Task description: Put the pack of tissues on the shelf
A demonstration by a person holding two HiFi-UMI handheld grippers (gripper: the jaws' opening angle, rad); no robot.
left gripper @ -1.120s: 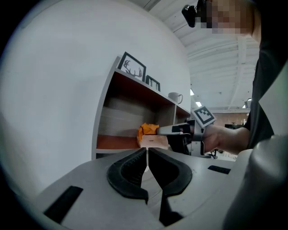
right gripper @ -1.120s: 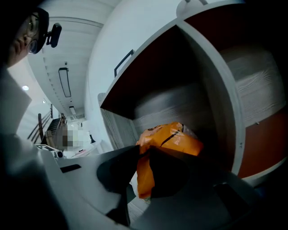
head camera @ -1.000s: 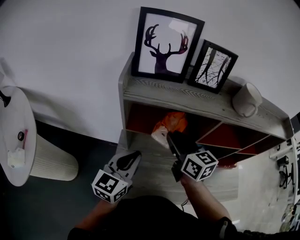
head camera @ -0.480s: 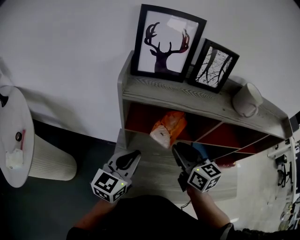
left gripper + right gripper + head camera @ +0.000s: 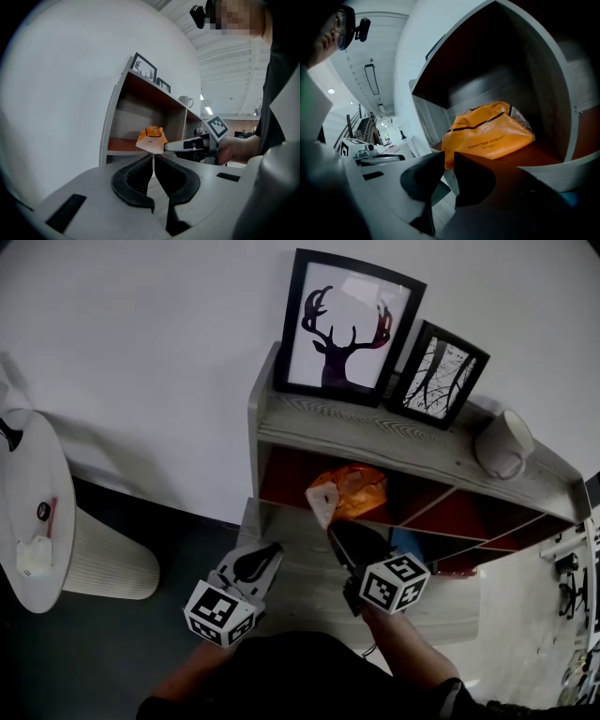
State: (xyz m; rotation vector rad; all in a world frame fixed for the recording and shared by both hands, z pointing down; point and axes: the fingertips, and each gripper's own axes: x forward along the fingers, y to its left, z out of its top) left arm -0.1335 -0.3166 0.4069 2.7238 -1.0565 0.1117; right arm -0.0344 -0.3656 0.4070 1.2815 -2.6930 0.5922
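A white wall (image 5: 141, 352) backs a grey wooden shelf (image 5: 375, 432) with reddish-brown compartments. To its left a round white side table (image 5: 23, 549) stands on a dark floor (image 5: 112, 643). On the shelf's top board a framed deer picture (image 5: 352, 329) leans against the wall. A smaller framed picture of trees (image 5: 441, 374) stands just beside it, and a white mug (image 5: 503, 443) sits near the right end.

The pack of tissues (image 5: 349, 491) is orange with a pale end. It lies inside the left compartment under the top board, on the compartment's floor, with its pale end towards the open front. The right gripper view shows the pack (image 5: 487, 133) filling the middle of the compartment, close to its right wall.

The right gripper (image 5: 336, 529) points into that compartment from the front. Its jaws (image 5: 449, 155) are drawn nearly together with only a thin slit between them and nothing clamped there. The orange wrapper sits just past their tips. In the left gripper view the right gripper's nose (image 5: 187, 145) meets the pale end of the pack (image 5: 151, 137), apparently touching it.

The left gripper (image 5: 267, 552) hangs lower and to the left, in front of the shelf and well apart from the pack. Its jaws (image 5: 153, 157) are pressed together and hold nothing.
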